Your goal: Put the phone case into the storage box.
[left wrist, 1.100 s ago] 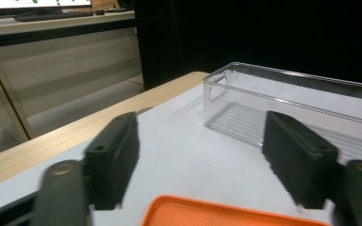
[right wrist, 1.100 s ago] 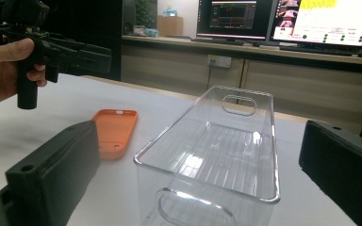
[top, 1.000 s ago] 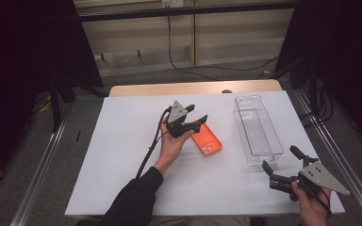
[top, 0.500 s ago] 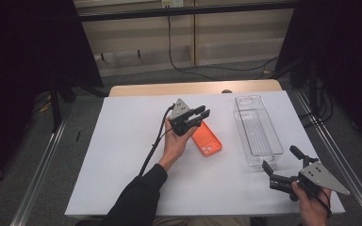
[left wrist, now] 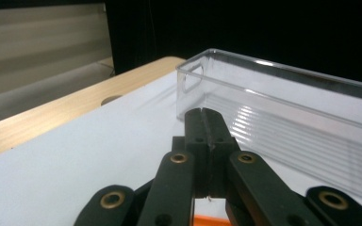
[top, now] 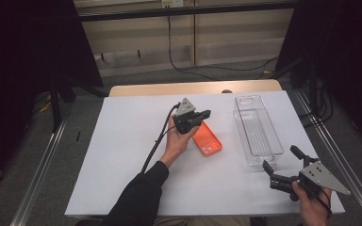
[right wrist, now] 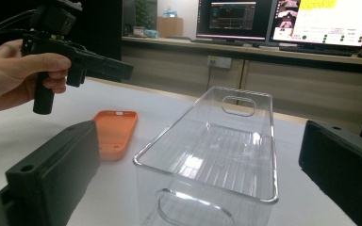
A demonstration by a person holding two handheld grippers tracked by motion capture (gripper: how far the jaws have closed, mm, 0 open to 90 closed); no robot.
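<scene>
The orange phone case [top: 207, 140] lies flat on the white surface [top: 122, 155], open side up, just beside my left gripper [top: 199, 117] and a little left of the clear plastic bin [top: 257, 136]. It looks like a thin, flexible shell with a camera cut-out at one end; I judge it light and a bit rubbery, so it should not slip, but it will bend if I pinch it in the middle. The raised rim along a long edge seems the best place to take hold, with one jaw inside the shell and one outside.

My left jaws have just been closing and now stand pressed together with nothing between them, hovering above the case's far end and pointing toward the bin. My right gripper [top: 283, 165] rests low at the near right corner of the surface, its jaws spread wide and empty, facing the near end of the bin, which stands empty and upright.
</scene>
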